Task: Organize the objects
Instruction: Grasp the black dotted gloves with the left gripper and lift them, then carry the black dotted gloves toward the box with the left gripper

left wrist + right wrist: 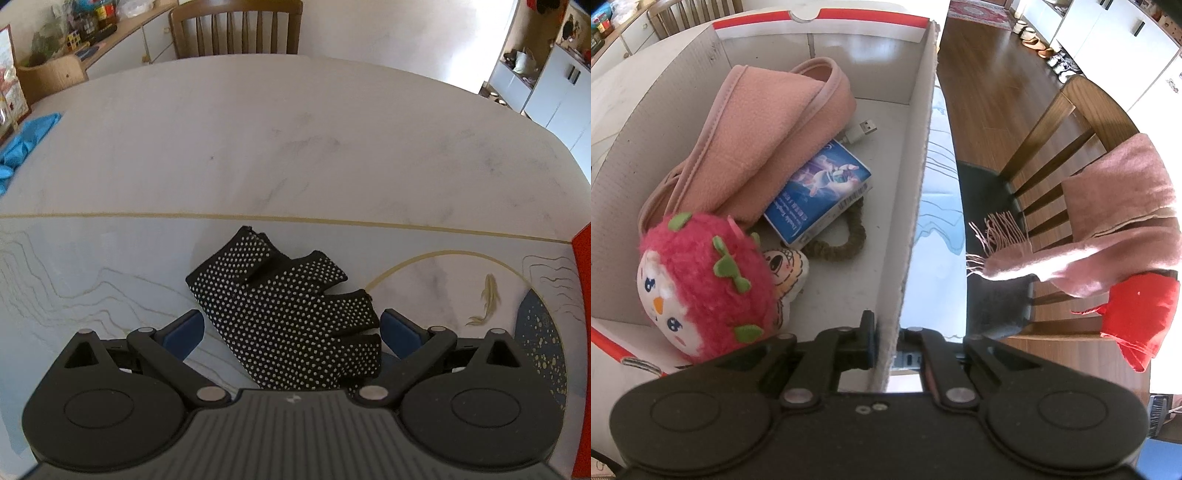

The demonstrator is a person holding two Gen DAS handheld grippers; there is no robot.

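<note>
A pale marble-patterned bench fills the room's middle, with a wooden chair at its far edge. A cluttered sideboard lines the left wall. White cabinets stand over dark wooden floor, and another wooden chair carries a pink scarf.

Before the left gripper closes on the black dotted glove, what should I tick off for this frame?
1. Left gripper open, fingers either side of the black glove: ok.
2. Glove lying flat on the table: ok.
3. Pads touching the glove: cannot tell.
4. Right gripper shut on the cardboard box wall: ok.
5. Free floor space in the box for the glove: ok.
</note>
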